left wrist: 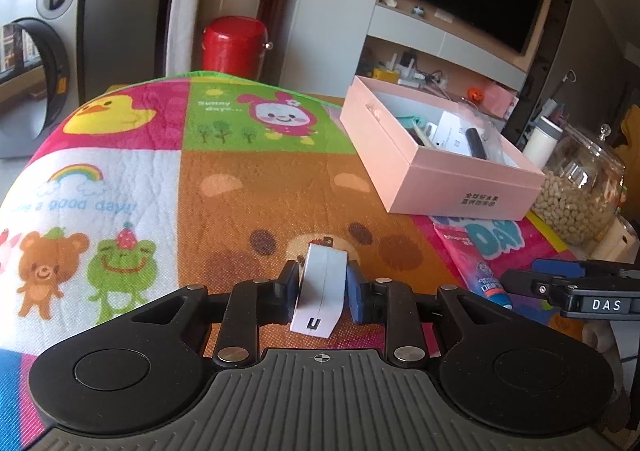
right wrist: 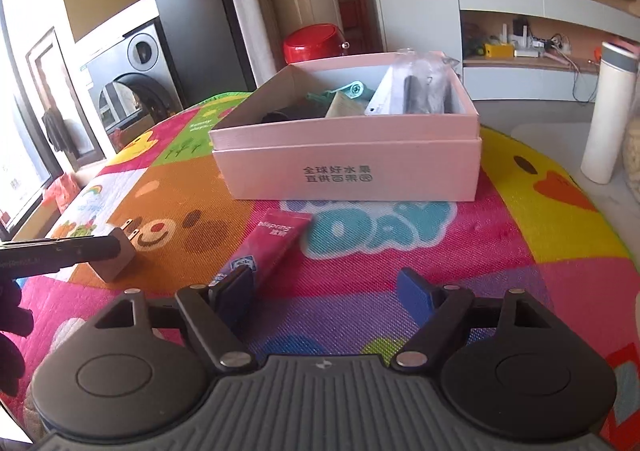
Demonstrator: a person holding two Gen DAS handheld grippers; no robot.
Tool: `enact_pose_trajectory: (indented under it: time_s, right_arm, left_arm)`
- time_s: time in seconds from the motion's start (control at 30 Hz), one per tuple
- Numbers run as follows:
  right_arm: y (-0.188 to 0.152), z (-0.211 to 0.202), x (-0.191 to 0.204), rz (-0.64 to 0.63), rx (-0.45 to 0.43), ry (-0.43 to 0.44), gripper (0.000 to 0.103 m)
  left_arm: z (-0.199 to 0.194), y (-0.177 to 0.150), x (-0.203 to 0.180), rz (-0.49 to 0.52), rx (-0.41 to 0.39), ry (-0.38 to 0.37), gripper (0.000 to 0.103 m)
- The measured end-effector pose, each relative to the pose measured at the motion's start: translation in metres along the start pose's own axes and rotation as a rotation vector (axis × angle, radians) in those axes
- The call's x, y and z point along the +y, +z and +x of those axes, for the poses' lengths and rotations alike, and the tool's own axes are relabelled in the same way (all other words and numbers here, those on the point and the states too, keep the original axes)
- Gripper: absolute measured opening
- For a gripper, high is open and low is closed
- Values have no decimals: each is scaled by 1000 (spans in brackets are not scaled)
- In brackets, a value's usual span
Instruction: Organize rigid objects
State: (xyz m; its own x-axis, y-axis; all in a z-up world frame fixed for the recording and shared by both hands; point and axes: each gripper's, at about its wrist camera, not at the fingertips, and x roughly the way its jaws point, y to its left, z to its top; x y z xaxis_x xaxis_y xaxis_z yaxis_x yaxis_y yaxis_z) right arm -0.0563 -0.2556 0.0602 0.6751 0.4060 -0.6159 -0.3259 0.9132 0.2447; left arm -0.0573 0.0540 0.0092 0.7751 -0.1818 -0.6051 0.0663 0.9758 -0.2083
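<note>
My left gripper [left wrist: 323, 283] is shut on a white plug charger [left wrist: 320, 287], low over the colourful mat; the charger also shows at the left in the right wrist view [right wrist: 120, 257], still touching the mat. My right gripper [right wrist: 328, 293] is open and empty, just right of a pink toothpaste tube [right wrist: 272, 247] lying on the mat; the tube shows in the left wrist view [left wrist: 476, 263] too. An open pink box [right wrist: 348, 167] holding several items stands beyond the tube, and at the right in the left wrist view [left wrist: 424, 175].
A cartoon-print mat [left wrist: 160, 171] covers the round table. A glass jar of nuts [left wrist: 580, 191] and a white bottle [right wrist: 608, 111] stand right of the box. A red pot [left wrist: 234, 45], washing machine and TV shelf lie behind.
</note>
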Motion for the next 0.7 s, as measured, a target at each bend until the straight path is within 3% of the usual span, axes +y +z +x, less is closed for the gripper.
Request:
enact_pose_trajectory:
  time_s: [0.2, 0.47, 0.7]
  right_arm:
    - [-3, -8, 6, 3, -8, 69, 79]
    - [-11, -12, 43, -147, 3, 129, 79]
    - [-6, 0, 62, -205, 10, 71, 79]
  left_arm:
    - [19, -2, -12, 8, -4, 16, 27]
    - [19, -6, -21, 78, -21, 52, 27]
    - [18, -8, -20, 74, -28, 47, 27]
